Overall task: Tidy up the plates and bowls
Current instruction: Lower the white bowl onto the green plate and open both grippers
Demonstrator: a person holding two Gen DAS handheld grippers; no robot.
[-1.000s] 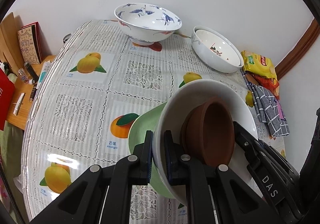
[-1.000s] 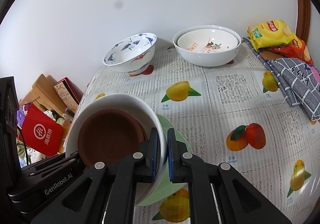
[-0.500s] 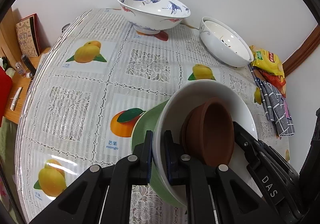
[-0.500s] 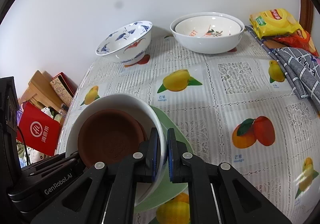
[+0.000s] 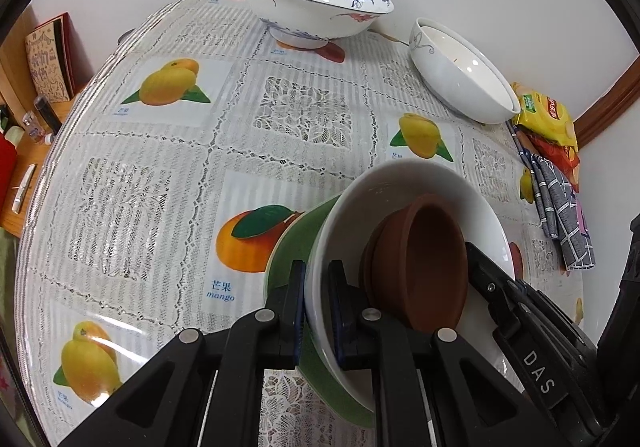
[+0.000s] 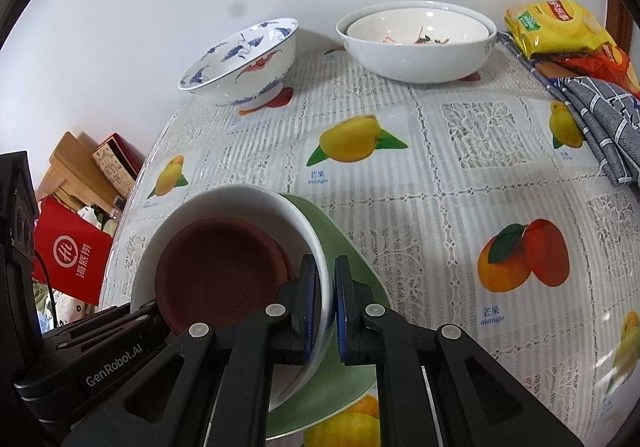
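Observation:
Both grippers hold one stack from opposite sides: a white bowl [image 5: 404, 183] with brown dishes [image 5: 424, 259] inside, over a green plate [image 5: 296, 231]. My left gripper [image 5: 318, 279] is shut on the white bowl's rim. My right gripper [image 6: 329, 283] is shut on the opposite rim of the white bowl [image 6: 240, 195], which holds the brown dishes [image 6: 216, 271] above the green plate [image 6: 344, 247]. A blue-patterned bowl [image 5: 316, 3] [image 6: 244, 63] and two nested white bowls [image 5: 460, 83] [image 6: 416, 43] stand at the table's far side.
The round table [image 6: 440, 183] has a lace, fruit-print cover. A yellow snack bag [image 6: 556, 23] and a grey checked cloth [image 6: 604, 115] lie at the right edge. A red bag [image 6: 72, 263] and wooden shelf items sit beyond the left edge. A wall stands behind.
Both grippers have carried the stack forward and lower toward the far bowls, which now look larger and closer. Both grips are unchanged.

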